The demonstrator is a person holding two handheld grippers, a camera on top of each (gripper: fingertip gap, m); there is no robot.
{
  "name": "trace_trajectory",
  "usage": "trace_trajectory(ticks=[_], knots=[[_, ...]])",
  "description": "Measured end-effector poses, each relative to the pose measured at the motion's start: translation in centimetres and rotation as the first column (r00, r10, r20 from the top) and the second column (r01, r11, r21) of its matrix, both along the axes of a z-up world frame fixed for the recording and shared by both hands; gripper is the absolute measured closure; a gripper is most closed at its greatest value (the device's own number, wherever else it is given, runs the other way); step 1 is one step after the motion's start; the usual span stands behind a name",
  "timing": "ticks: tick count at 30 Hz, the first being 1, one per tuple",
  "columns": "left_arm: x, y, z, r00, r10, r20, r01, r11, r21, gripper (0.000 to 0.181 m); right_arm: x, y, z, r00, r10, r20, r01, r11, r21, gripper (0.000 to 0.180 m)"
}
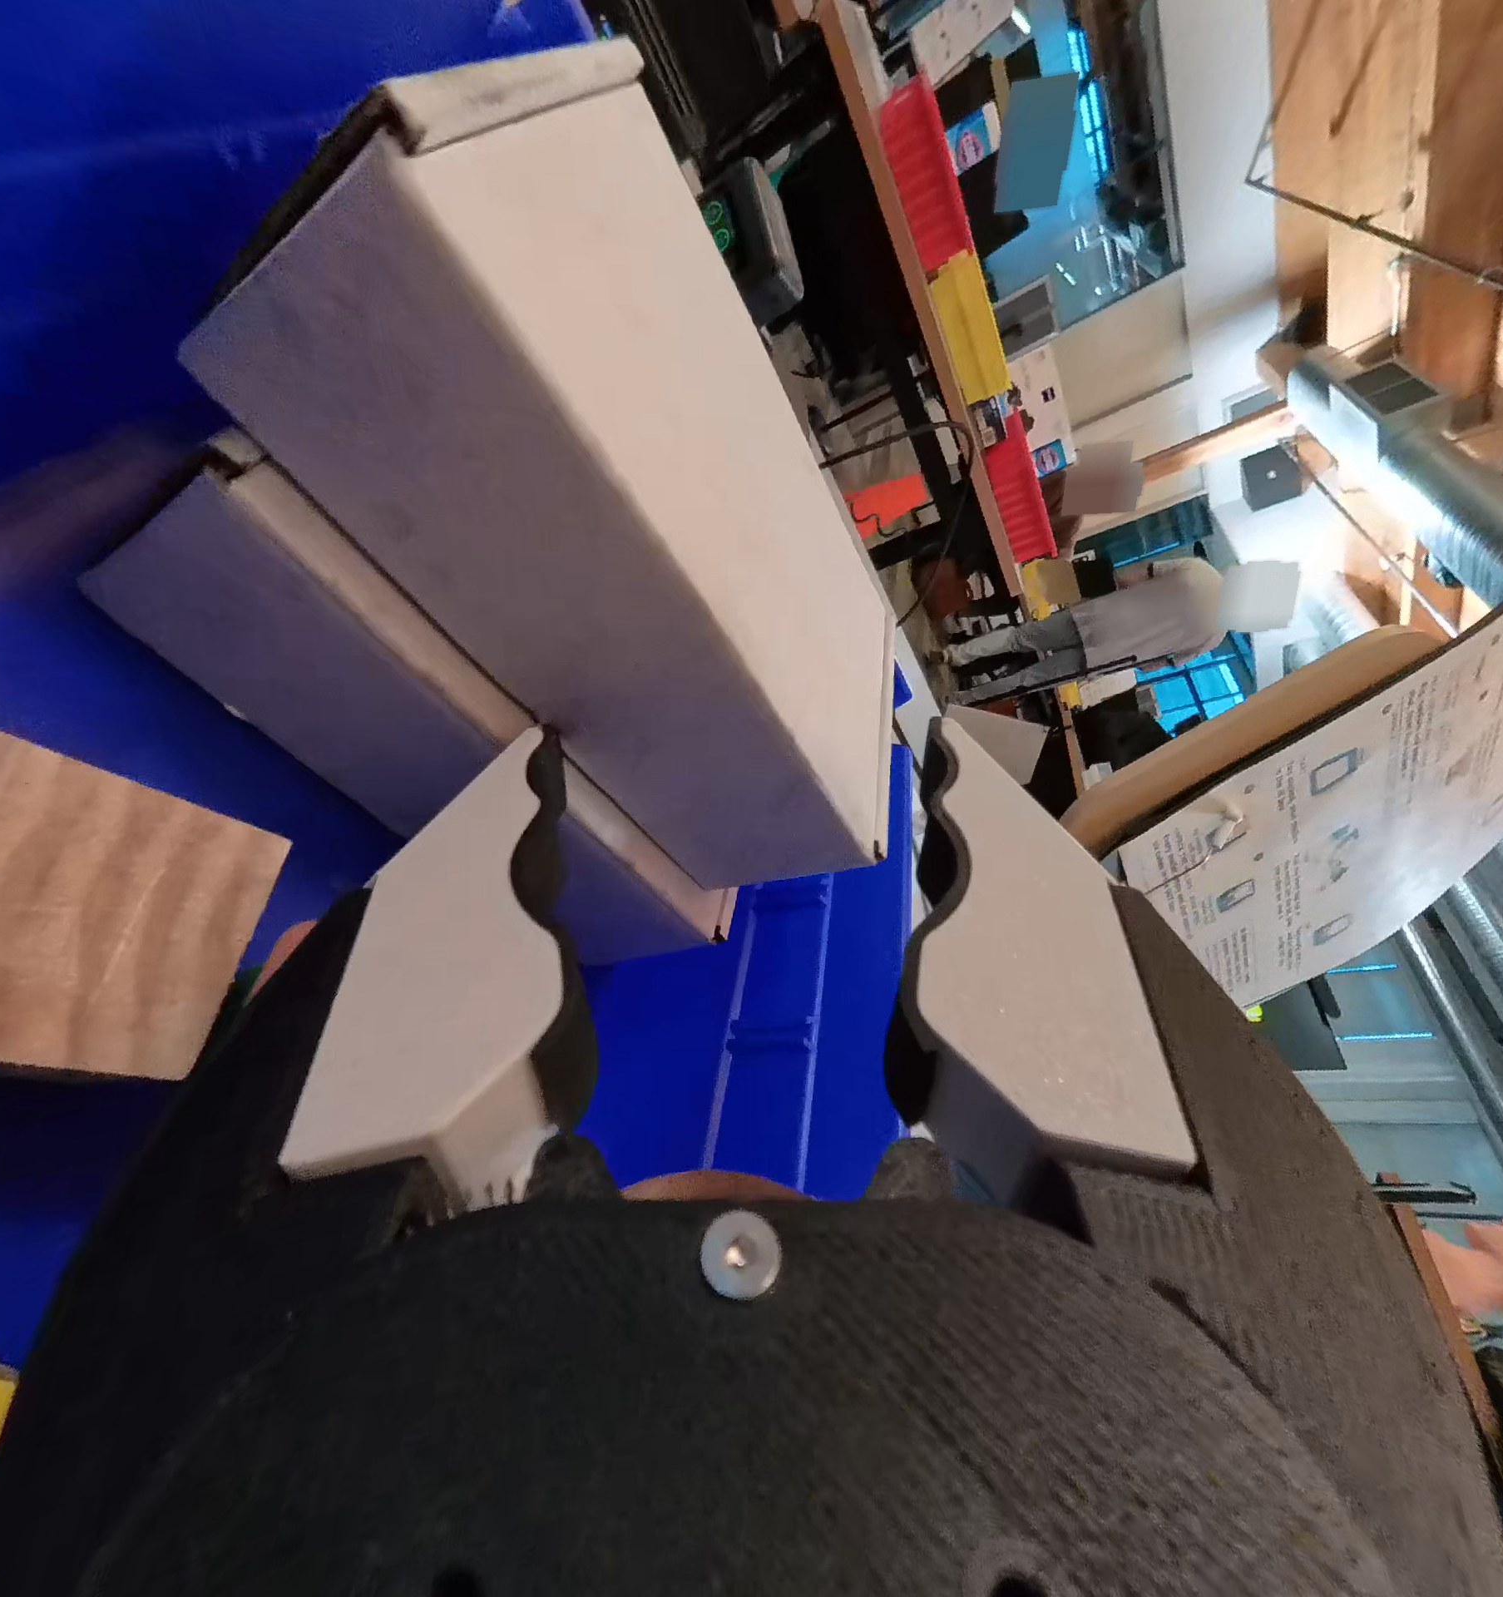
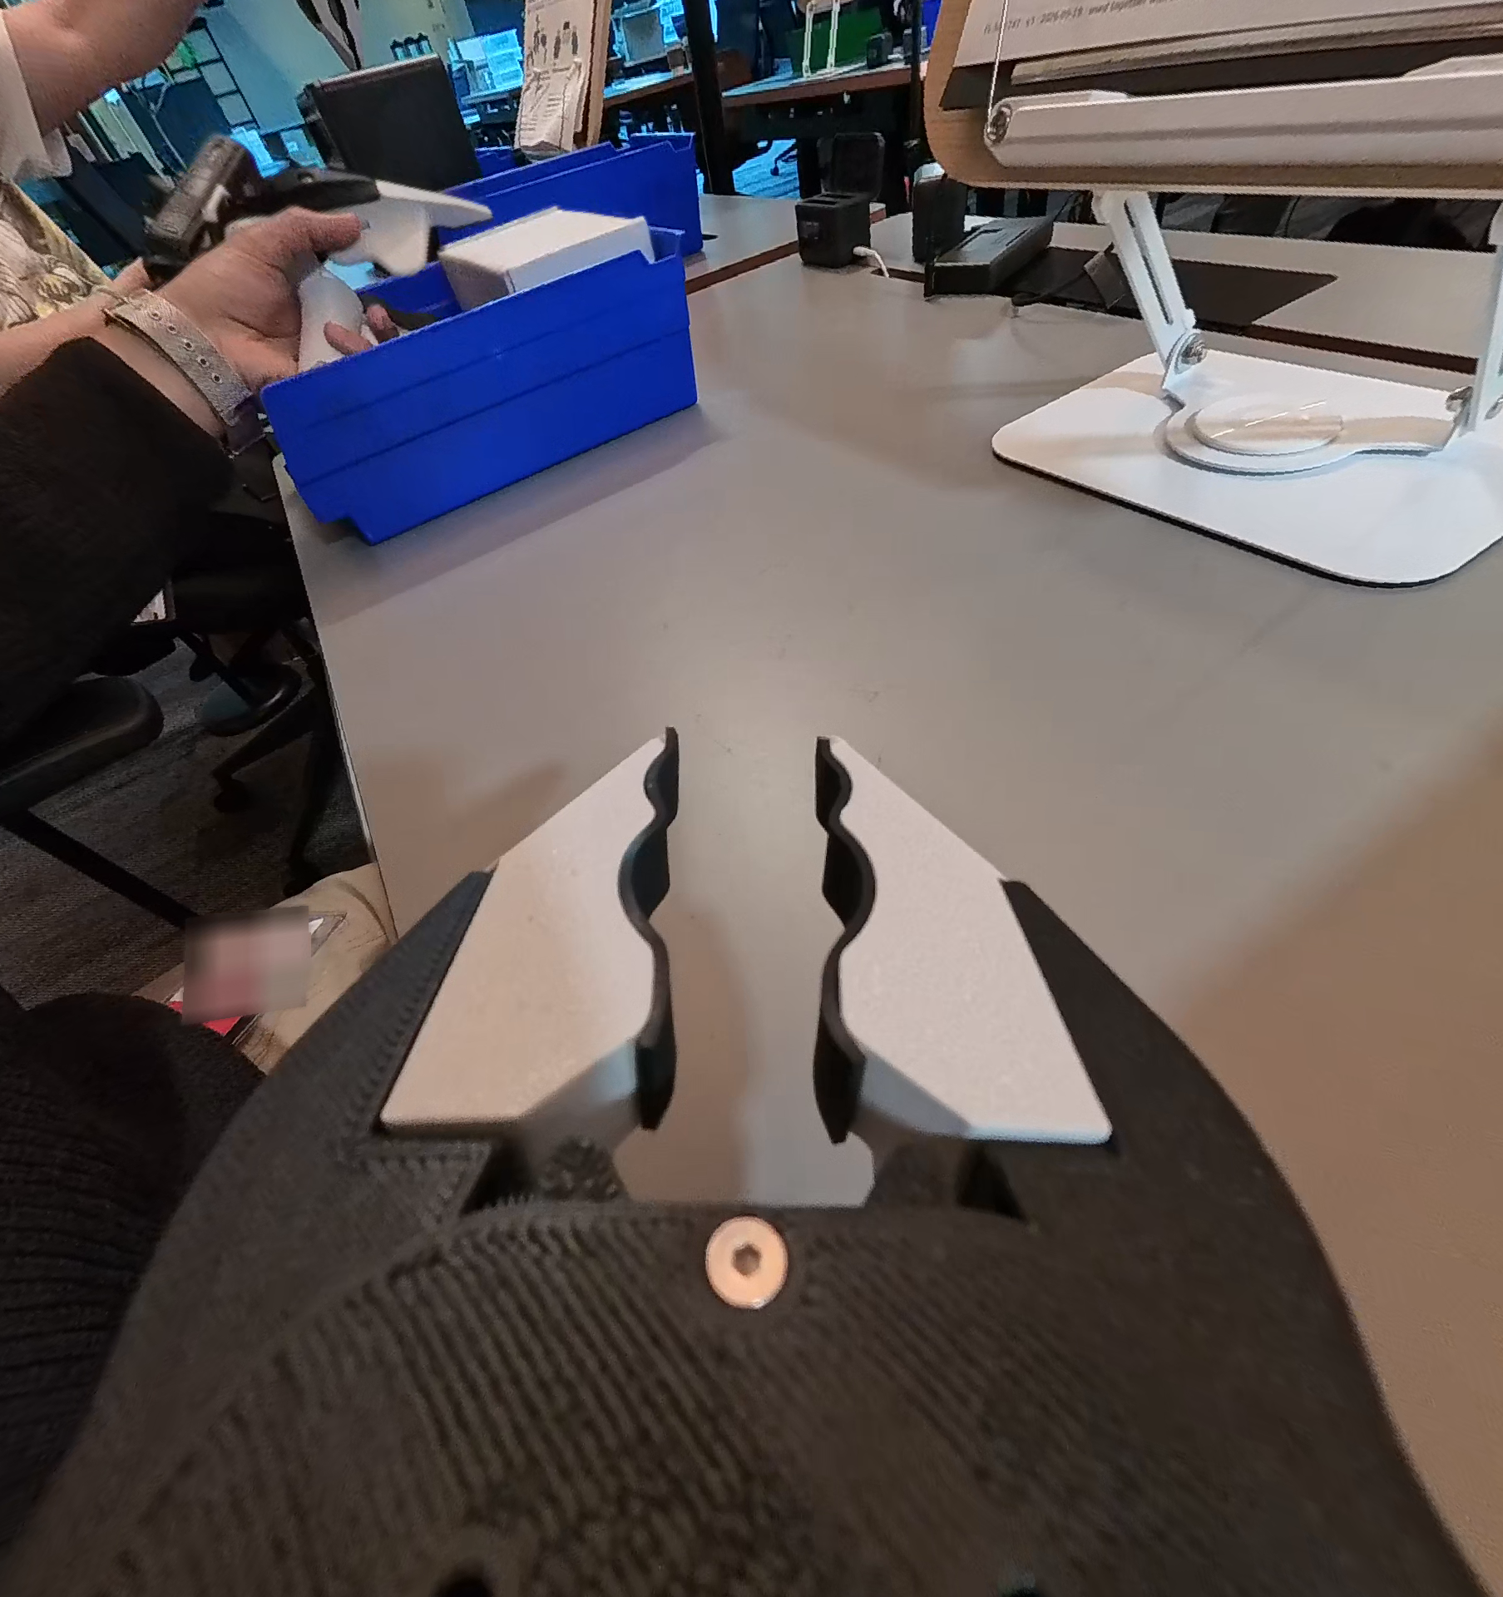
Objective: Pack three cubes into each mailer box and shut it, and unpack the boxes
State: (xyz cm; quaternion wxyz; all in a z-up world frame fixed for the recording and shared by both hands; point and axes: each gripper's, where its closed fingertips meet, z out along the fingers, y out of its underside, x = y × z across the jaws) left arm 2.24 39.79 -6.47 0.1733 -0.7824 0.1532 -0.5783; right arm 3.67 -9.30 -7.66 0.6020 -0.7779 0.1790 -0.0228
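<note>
Workshop benches and shelving fill the background of the left wrist view, tipped sideways, where the left gripper [image 1: 735, 752] hangs spread wide and empty over a blue bin [image 1: 773, 1020]. Two shut white mailer boxes [image 1: 549, 449] lie stacked in that bin, the upper one reaching between the fingertips without being pinched; a wooden cube [image 1: 82, 916] sits off to the side. In the right wrist view, the right gripper [image 2: 746, 750] hovers over the bare grey table [image 2: 903, 691], its fingers parted and holding nothing, with the bin [image 2: 488, 406] well apart near the table edge. My worry: the upper box is smooth and overlaps the lower, so closing on one corner could let it twist free or drag its neighbour.
</note>
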Motion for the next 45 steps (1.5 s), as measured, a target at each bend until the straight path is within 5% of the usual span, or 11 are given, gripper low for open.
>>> trace_trajectory(ticks=[34,45], knots=[[0.7,-0.1,2.0,0.997,-0.014,0.072,0.011,0.999,0.04,0.095,-0.2,0.1,-0.2,1.0,0.011,-0.013,-0.011,1.0,-0.001,0.149],[0.5,-0.4,1.7,0.997,-0.047,0.064,0.045,0.998,0.032,0.109,-0.4,0.1,-0.1,1.0,0.014,-0.002,-0.014,1.0,-0.004,0.149]])
